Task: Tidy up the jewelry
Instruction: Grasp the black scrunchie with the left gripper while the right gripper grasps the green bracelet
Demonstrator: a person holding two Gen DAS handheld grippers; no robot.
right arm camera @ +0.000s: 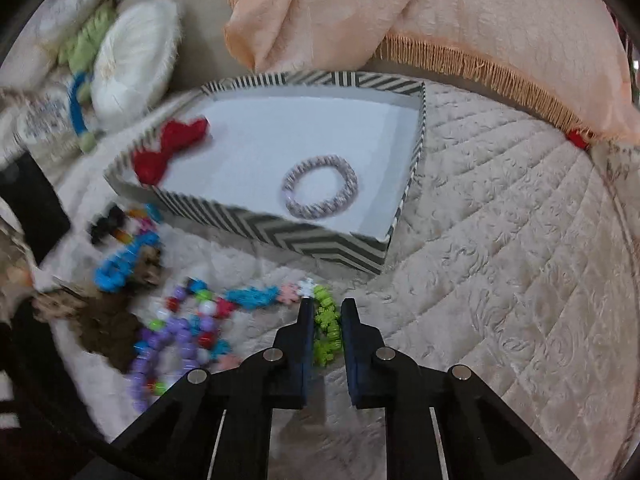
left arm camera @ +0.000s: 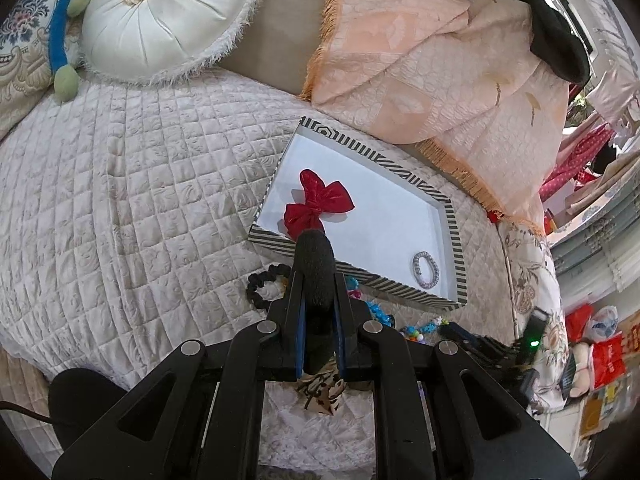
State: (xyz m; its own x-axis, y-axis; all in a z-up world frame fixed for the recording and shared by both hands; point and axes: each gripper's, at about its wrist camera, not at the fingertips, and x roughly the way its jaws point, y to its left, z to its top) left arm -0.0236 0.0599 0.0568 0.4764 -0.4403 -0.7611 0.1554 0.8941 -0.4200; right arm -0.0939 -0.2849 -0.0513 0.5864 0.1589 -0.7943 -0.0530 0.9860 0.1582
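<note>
A striped tray point(left arm camera: 452, 236) point(right arm camera: 280, 232) lies on the quilted bed. In it are a red bow point(left arm camera: 320, 204) point(right arm camera: 168, 148) and a silver twisted bracelet point(left arm camera: 425, 270) point(right arm camera: 320, 192). My left gripper point(left arm camera: 318, 276) is shut on a black fuzzy scrunchie point(left arm camera: 316, 268), held just before the tray's near rim. A black bead bracelet point(left arm camera: 262, 286) and colourful beads point(left arm camera: 380, 314) lie near the tray. My right gripper point(right arm camera: 327, 308) has its jaws narrowly apart around the green part of a bead chain point(right arm camera: 326, 328), not clearly clamped. More bead pieces point(right arm camera: 180, 328) lie to its left.
A round white cushion point(left arm camera: 164, 20) point(right arm camera: 132, 72) and a peach fringed blanket point(left arm camera: 440, 60) point(right arm camera: 440, 12) lie behind the tray. A green-and-blue plush toy point(left arm camera: 64, 40) is at the far left. The bed's right edge point(left arm camera: 532, 280) drops to a cluttered floor.
</note>
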